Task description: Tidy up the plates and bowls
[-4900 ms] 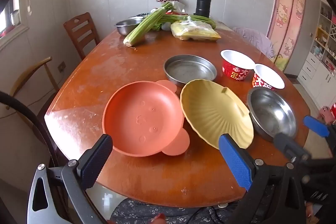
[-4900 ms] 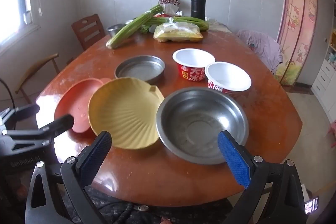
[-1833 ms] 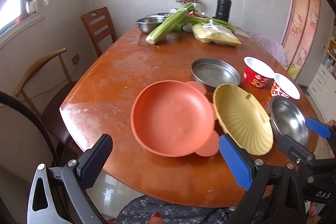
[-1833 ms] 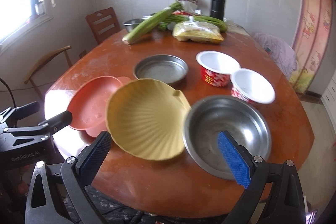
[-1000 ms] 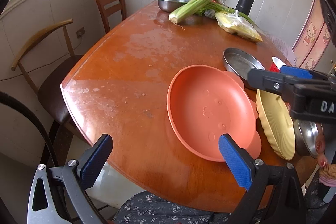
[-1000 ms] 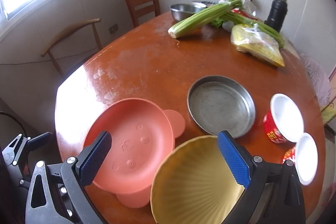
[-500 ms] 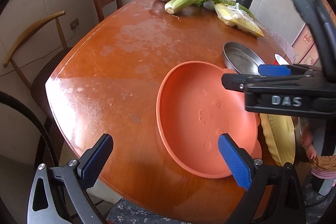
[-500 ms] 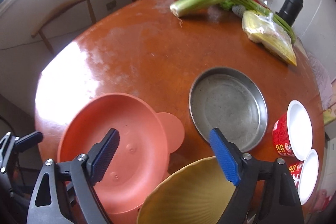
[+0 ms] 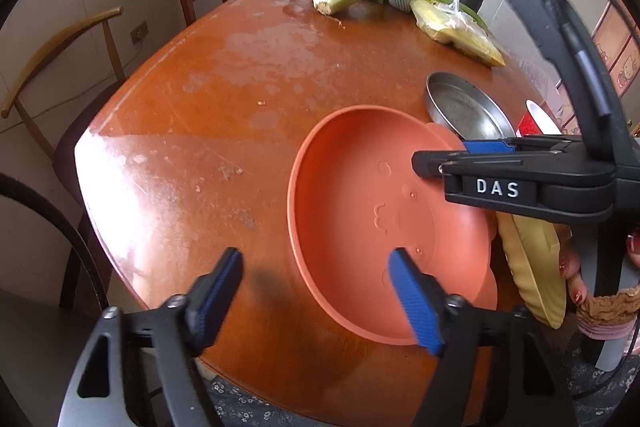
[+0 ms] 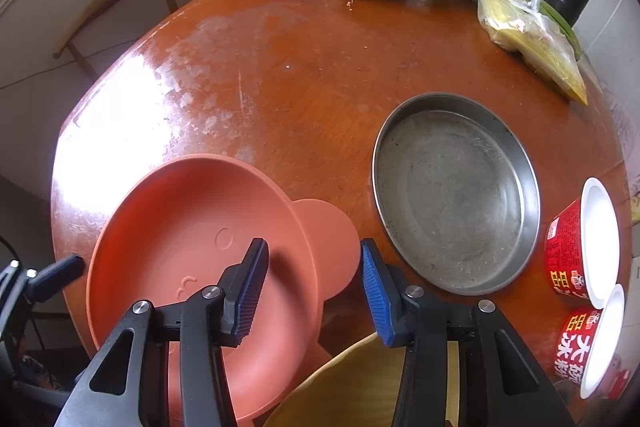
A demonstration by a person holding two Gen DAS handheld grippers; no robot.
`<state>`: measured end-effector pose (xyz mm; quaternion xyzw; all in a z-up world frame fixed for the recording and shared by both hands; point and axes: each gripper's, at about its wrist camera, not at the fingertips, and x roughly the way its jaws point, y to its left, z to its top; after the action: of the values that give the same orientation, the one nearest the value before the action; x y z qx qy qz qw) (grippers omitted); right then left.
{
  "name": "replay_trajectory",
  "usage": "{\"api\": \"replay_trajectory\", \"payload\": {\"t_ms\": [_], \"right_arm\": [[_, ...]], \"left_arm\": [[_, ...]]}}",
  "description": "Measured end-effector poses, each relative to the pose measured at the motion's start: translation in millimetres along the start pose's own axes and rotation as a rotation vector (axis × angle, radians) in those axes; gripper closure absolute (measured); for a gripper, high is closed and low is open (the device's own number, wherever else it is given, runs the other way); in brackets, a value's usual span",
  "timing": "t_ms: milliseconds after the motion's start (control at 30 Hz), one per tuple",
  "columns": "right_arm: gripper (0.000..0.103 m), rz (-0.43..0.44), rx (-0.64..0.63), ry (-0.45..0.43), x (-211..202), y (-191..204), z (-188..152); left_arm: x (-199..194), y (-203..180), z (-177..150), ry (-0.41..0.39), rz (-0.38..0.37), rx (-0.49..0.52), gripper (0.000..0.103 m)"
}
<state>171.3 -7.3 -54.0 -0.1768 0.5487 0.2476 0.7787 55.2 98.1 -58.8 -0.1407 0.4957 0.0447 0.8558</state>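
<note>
1. Because the orange plate (image 10: 200, 267) looks like moulded plastic or silicone, judge it light and hard to break, though its thin rim may flex and its smooth skin may slip under a shallow pinch.
2. Take hold at the rim wall, or at the flat round ear (image 10: 332, 243) on its far right side, and set the pads well over the edge.
3. Your right gripper (image 10: 314, 291) straddles the rim beside that ear: one finger sits inside the plate, the other over the ear. Its jaws are closing and do not yet press on the plate.
4. Your left gripper (image 9: 320, 301) straddles the near left rim, its right finger over the plate's floor and its left finger over bare table (image 9: 200, 131). Its jaws are closing too, with no contact visible.
5. Note that the plate lies flat at the table's near edge, the yellow plate (image 9: 532, 267) against its right side and the steel pan (image 10: 452, 195) just beyond.
</note>
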Motion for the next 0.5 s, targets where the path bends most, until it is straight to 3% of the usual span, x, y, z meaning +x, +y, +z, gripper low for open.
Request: {"api": "replay_trajectory", "payload": {"t_ms": [233,500], "right_arm": [[0.055,0.053,0.02,0.013,2.3,1.0,-2.2],[0.062,0.101,0.023,0.007,4.0,5.9,-4.3]], "left_arm": [[4.8,-6.0,1.5,0.003,0.014,0.017,0.046],[6.8,-9.7,5.7,0.005,0.008,0.03,0.062]]}}
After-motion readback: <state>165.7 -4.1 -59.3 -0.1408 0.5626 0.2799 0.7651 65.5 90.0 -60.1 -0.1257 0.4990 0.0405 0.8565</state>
